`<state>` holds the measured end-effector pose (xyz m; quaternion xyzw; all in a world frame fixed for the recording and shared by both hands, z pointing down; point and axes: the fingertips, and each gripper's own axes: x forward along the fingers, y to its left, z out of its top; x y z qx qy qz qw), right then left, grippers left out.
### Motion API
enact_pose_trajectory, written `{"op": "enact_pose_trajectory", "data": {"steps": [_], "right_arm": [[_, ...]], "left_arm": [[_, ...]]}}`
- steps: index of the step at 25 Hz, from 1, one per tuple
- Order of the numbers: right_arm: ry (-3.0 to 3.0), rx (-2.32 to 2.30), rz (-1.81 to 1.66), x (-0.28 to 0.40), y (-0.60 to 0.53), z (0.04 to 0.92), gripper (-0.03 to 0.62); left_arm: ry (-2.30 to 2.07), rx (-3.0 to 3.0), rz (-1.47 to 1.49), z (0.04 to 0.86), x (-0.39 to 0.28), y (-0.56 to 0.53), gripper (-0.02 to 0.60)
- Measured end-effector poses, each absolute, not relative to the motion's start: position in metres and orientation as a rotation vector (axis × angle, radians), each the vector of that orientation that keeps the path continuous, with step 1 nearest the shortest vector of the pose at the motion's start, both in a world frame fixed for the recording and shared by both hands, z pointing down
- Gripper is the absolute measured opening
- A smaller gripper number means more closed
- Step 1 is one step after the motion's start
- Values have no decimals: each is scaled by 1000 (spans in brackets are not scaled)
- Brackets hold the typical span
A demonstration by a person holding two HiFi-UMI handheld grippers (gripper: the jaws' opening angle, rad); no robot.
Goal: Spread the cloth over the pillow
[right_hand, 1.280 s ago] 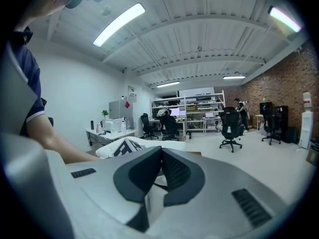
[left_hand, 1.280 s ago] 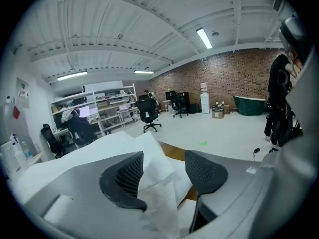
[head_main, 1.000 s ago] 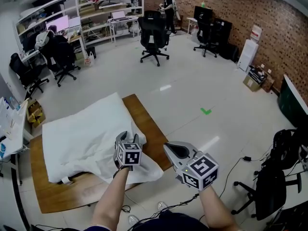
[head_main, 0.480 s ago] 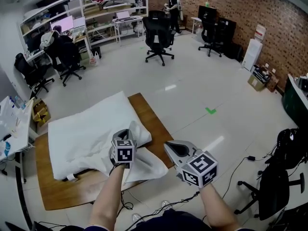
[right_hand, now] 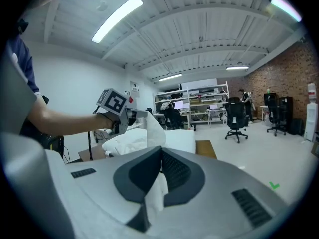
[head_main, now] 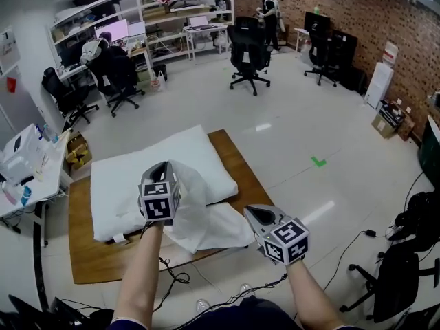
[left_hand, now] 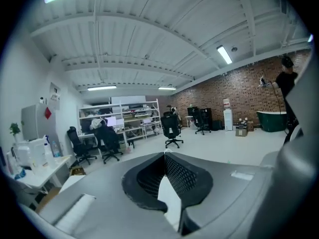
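Note:
A white pillow lies on a low wooden board. Over its near end lies a crumpled white cloth. My left gripper has just been closing and is shut on a raised fold of the cloth, which shows white between its pads. My right gripper is shut on the cloth's near right edge, and the fabric runs down between its jaws. In the right gripper view the left gripper holds a peak of cloth above the pillow.
Office chairs stand on the shiny floor beyond the board, with desks and shelves at the back wall. A small white table is at the left. Cables trail on the floor at right, near a green mark.
The left gripper shut on the cloth and lifted it up off the pillow, drawing up a peak. The right gripper sank slightly, still gripping its edge.

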<state>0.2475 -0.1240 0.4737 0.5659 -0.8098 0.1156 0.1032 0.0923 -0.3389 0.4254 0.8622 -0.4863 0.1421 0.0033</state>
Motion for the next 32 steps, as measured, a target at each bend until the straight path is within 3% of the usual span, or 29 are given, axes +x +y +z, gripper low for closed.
{"op": "enact_pose_trajectory", "data": {"steps": [16,17,28,29,31,32], "right_arm": [[-2444,1592,361,186,-131,494,4],[-2431,1592,364,185,-131,500,30],[-2262,1618,450,194,-115,577,38],[-2246,1631,470,196,-112,586,54],[-2206,1668,510,199,-106,604,212],[-2180,1684,523,201,-103,613,219]], "left_arm": [[-1966,2422,322,361,-126,-336,14],[-1982,2413,317,356,-136,-335,14],[-2064,2380,339,331,-191,-327,14],[-2061,2379,344,332,-192,-326,14],[-2054,2380,361,336,-196,-325,14],[-2052,2381,368,338,-198,-324,14]]}}
